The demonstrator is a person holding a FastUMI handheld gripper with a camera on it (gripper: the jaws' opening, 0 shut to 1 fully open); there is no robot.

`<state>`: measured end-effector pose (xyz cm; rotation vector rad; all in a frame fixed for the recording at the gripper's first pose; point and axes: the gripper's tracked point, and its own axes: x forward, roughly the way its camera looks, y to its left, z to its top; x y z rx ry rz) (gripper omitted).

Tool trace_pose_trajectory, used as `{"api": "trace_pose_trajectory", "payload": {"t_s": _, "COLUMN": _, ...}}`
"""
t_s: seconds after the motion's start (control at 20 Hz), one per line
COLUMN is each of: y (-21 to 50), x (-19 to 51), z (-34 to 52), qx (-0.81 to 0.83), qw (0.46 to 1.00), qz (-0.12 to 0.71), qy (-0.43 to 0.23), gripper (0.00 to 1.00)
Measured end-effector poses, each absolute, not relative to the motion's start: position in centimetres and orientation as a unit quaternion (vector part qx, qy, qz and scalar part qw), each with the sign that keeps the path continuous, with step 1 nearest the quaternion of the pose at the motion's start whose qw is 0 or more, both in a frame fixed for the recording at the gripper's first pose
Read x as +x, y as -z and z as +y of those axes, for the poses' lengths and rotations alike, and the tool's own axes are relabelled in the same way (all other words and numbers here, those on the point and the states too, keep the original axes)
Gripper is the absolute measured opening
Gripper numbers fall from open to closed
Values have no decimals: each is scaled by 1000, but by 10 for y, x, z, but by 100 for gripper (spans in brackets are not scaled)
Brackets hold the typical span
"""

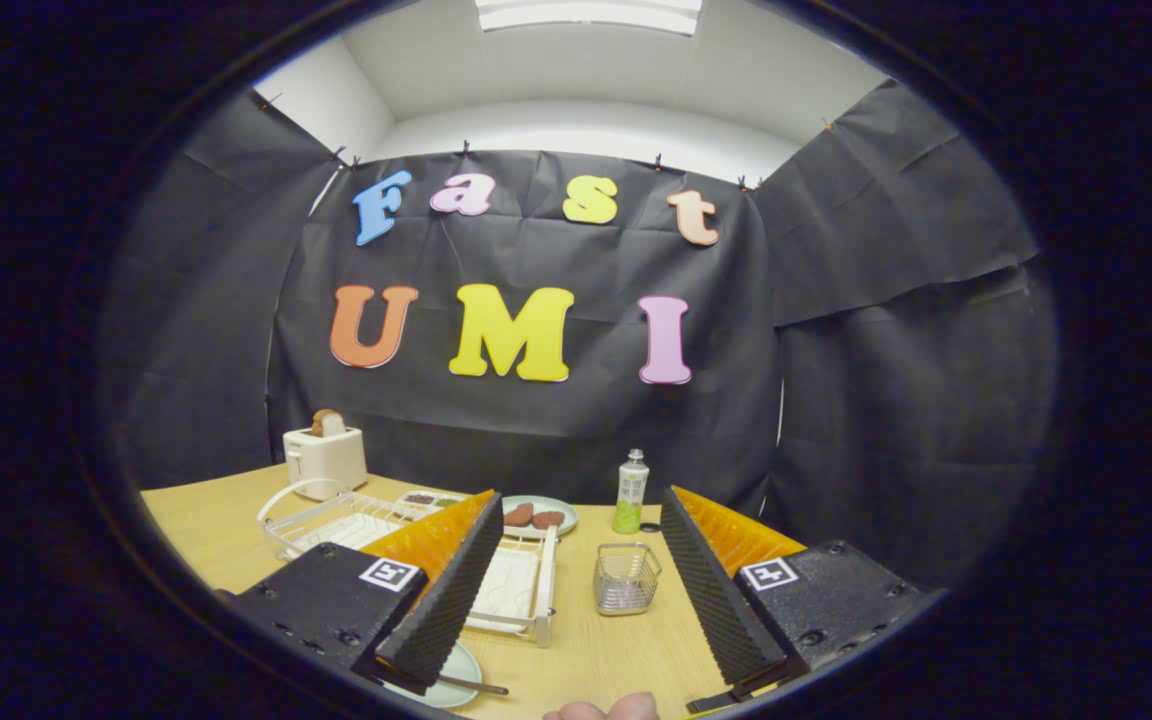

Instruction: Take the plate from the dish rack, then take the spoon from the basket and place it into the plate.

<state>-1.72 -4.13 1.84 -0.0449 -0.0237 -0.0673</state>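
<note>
My gripper [581,494] is open, held above the wooden table [586,650], with nothing between its fingers. A pale green plate [458,680] lies on the table close below, half hidden under the left finger [441,590]. A thin dark handle [476,687], apparently the spoon's, rests across that plate and sticks out past its rim. The white dish rack [521,590] stands just beyond the plate, partly behind the left finger. The small wire basket [626,578] stands between the fingers, a little ahead, and looks empty.
A plate with two brown patties [536,516] sits behind the rack, a green bottle [630,490] to its right. A cream toaster [324,455] with toast stands far left, with a small tray [431,498] near it. Part of a hand [601,710] shows at the near edge.
</note>
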Motion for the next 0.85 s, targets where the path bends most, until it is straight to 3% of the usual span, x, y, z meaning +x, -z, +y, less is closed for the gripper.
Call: {"api": "trace_pose_trajectory", "payload": {"t_s": 0.85, "y": 6, "x": -7, "z": -1, "qx": -9, "qw": 1000, "qz": 5, "qy": 20, "gripper": 100}}
